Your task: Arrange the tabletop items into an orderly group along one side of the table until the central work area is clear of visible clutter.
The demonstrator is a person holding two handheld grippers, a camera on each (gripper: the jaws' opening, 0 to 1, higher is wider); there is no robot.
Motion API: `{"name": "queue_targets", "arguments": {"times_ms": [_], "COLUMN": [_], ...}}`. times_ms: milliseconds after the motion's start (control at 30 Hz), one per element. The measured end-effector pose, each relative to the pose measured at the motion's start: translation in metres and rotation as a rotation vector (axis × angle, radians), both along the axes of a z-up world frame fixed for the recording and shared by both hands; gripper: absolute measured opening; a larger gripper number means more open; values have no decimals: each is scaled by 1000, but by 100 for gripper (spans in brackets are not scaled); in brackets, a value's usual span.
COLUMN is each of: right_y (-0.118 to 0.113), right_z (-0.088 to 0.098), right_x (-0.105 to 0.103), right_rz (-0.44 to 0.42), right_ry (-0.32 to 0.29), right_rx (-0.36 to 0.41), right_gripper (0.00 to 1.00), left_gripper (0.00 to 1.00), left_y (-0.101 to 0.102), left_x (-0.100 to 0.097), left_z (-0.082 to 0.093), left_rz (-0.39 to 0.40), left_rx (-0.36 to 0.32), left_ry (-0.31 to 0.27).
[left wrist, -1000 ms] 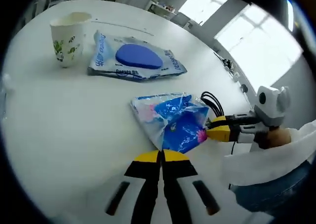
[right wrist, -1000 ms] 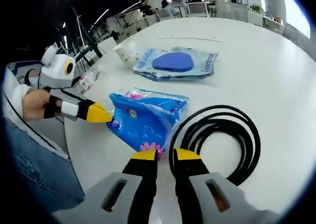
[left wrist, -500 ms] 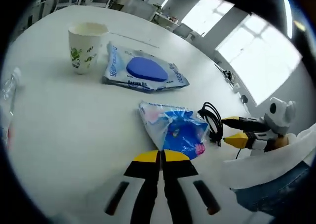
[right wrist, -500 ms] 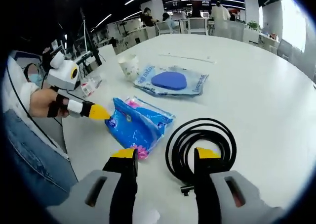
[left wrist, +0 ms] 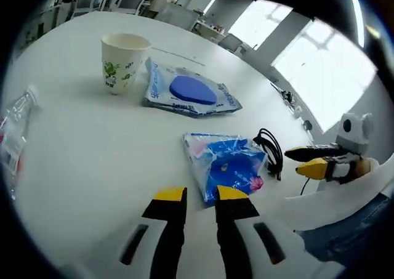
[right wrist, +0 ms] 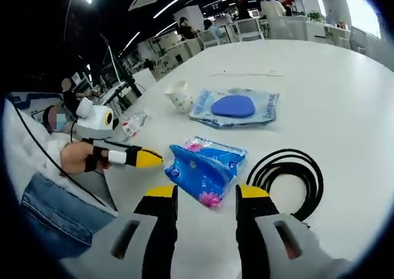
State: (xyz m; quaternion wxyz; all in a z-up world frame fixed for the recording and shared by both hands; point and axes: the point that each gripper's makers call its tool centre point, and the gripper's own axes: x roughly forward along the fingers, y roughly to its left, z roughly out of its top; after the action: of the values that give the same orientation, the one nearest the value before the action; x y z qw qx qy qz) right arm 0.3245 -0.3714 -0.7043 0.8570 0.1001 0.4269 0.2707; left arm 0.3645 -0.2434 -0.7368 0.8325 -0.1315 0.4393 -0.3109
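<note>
**Both tongs have let go of the blue bag and pulled back**

The left tongs (left wrist: 200, 197) were pressed together on the blue bag (left wrist: 226, 163) a moment ago; now they are spread a little and hold nothing. The right tongs (right wrist: 207, 193) are spread too, and empty. The blue bag lies flat on the white counter (left wrist: 92, 149), near the edge where the person stands. The black cable (right wrist: 289, 175) is coiled just beside it. Farther in sit the flat pack with the blue oval (left wrist: 191, 94) and the paper cup (left wrist: 123, 62), side by side. A plastic bottle (left wrist: 15, 134) lies apart, near another edge. The bag looks put down, so next is likely gathering the other things to one side.
</note>
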Motion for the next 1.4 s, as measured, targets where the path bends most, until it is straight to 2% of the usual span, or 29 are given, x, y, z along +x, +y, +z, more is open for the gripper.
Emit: {"name": "queue_targets", "arguments": {"times_ms": [100,133,233,333,400,433,567,667,700,733,867,967,1200,1400], "right_y": [2,2,-1,-2,0,2,8,12,11,10,12,11,3,-15], "right_z": [-16,-25,-37,-44,-42,-42,-50,-55,-57,-57,-44,-29,-2,21], "right_x": [-3,-8,-4,-1,2,4,9,7,6,6,11,14,21,36], "right_rz": [17,26,4,-19,-41,-49,-62,-36,-34,-37,-77,-76,-121,-136], "right_ry": [29,76,93,107,111,112,136,145,151,148,141,98,42,-12], "right_rx": [-27,-42,-58,-49,-33,-31,-21,-54,-64,-66,6,21,73,61], "right_gripper": [29,30,32,32,30,27,19,7,2,2,0,0,0,0], "left_gripper": [25,25,24,23,21,18,5,0,0,0,0,0,0,0], "left_y": [-8,-12,-18,-22,-21,-19,-16,-11,-11,-10,-5,-5,-15,-33], "left_x": [0,-2,-3,-2,-3,-4,-4,-5,-7,-7,-8,-6,10,27], "left_z": [1,2,-2,-4,-8,-11,-14,-18,-19,-19,-16,-6,27,55], "left_rz": [-27,-44,-92,-115,-152,-159,-129,-131,-138,-129,-101,-87,-97,-137], "left_rx": [-9,-13,25,36,83,106,95,132,125,120,113,89,53,29], "left_ry": [-7,-12,-25,-36,-47,-48,-18,-3,10,13,31,25,-37,-88]}}
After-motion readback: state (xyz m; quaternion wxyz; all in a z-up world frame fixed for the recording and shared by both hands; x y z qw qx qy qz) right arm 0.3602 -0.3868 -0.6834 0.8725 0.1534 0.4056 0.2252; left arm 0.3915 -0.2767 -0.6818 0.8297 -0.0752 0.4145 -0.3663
